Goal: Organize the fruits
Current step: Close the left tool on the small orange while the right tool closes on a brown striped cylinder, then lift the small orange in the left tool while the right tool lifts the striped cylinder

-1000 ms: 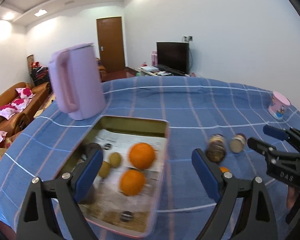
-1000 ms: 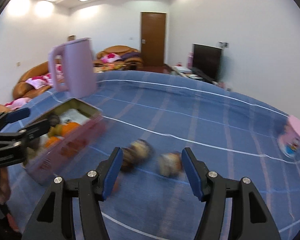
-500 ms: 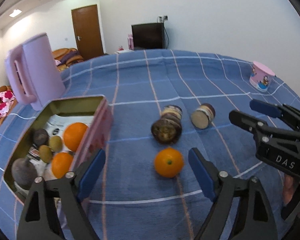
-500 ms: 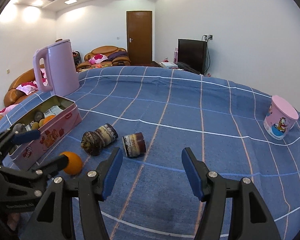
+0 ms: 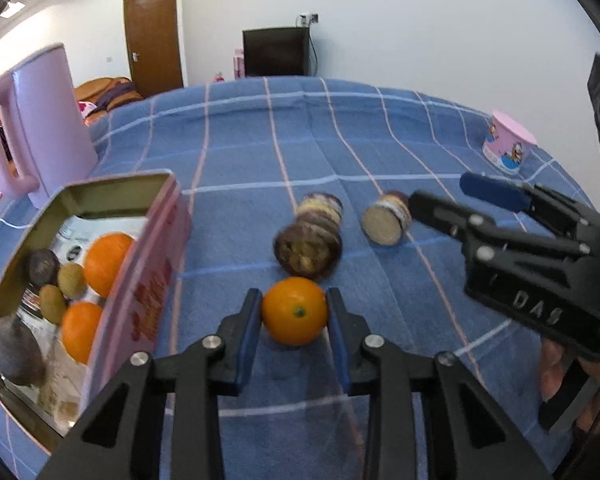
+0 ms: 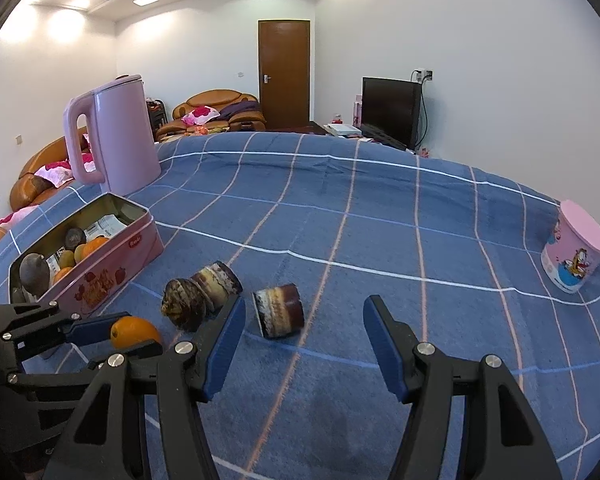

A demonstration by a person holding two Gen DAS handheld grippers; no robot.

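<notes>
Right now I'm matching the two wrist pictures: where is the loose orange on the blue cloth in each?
Left wrist: the orange sits low centre, between the closing left hand-held gripper pads.
Right wrist: the orange is at lower left, in that gripper.
Shared landmark: the pink tin, left of the orange.

Orange (image 5: 294,311) on blue cloth, beside pink tin (image 5: 148,280)

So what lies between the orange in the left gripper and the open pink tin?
Only bare blue checked cloth. In the left wrist view the left gripper is closing on the orange, and nothing lies between it and the pink tin.
</notes>
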